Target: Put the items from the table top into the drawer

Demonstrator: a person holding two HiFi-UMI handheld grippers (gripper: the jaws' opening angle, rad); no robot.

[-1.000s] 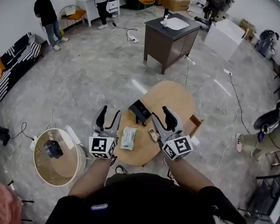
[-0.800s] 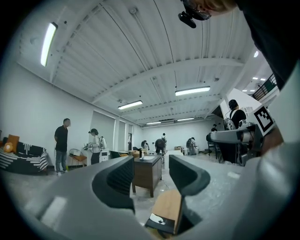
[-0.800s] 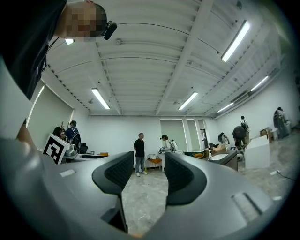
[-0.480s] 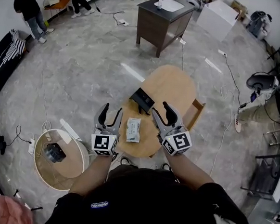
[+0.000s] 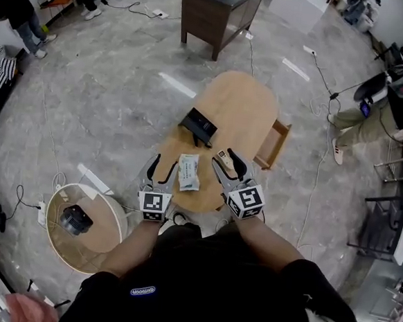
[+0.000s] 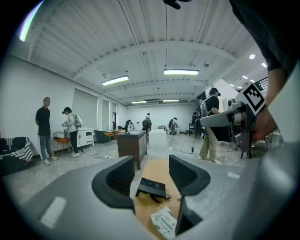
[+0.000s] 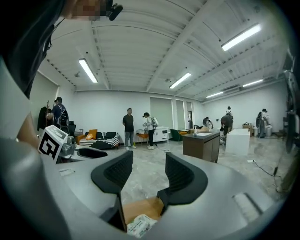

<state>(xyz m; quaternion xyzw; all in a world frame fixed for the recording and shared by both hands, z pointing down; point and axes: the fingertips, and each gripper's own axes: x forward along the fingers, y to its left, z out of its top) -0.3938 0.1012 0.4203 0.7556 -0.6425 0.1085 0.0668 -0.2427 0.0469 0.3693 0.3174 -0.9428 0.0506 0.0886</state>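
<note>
An oval wooden table (image 5: 244, 108) stands below me with its drawer (image 5: 275, 144) pulled open on the right side. On its top lie a black box (image 5: 199, 126) with a cable, a white-green packet (image 5: 188, 172) and a small remote-like item (image 5: 224, 158). My left gripper (image 5: 158, 167) hovers open over the table's near edge, left of the packet (image 6: 165, 223). My right gripper (image 5: 228, 163) is open too, close beside the small item, with the packet (image 7: 139, 226) low between its jaws. Nothing is held.
A round side table (image 5: 85, 227) with a black object stands at lower left. A dark cabinet (image 5: 217, 12) is beyond the table. Cables run across the floor. People stand at the far left (image 5: 17, 12) and sit at the right (image 5: 383, 108).
My view has shifted forward over the table. Both grippers have come closer to the packet and the small item. Both stay open.
</note>
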